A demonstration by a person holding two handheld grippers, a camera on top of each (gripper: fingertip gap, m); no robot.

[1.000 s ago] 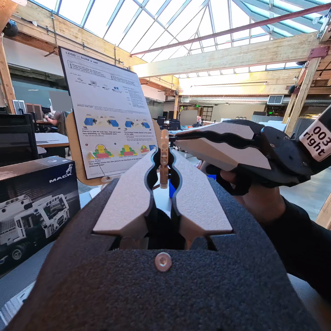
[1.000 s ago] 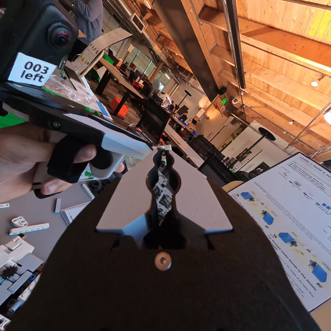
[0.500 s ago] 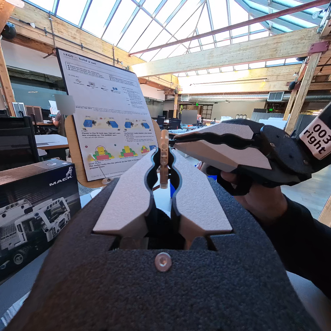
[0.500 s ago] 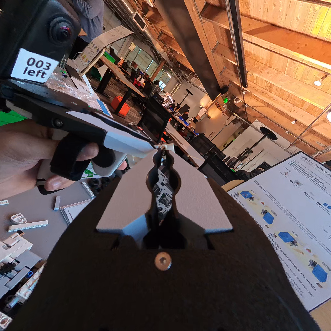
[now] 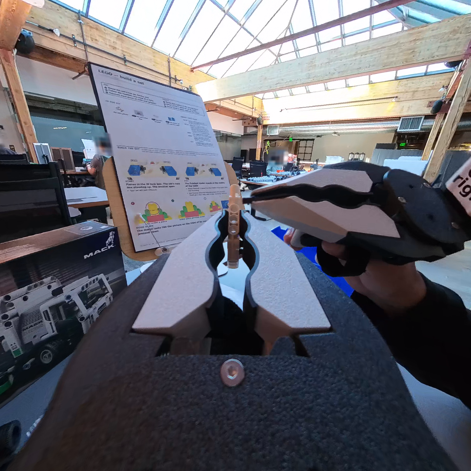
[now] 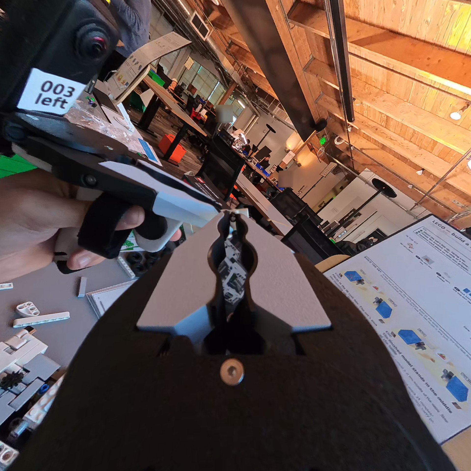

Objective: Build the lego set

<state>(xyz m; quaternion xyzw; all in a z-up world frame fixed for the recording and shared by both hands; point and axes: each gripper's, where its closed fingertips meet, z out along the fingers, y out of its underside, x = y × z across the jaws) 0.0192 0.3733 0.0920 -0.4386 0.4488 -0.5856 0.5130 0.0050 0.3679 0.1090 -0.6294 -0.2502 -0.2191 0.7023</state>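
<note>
Left jaws pinch tan pin (image 5: pixel 233 229); box (image 5: pixel 54 285) (printed truck, logo) beside.

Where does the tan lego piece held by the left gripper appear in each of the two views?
Left wrist view: the tan piece stands upright at centre, clamped at the tips of the left gripper; the right gripper reaches it from the right.
Right wrist view: only a pale sliver shows at centre, above the right gripper's tips, where the left gripper comes in from the left.
Shared landmark: the instruction sheet, at the right edge in the right wrist view.
</note>
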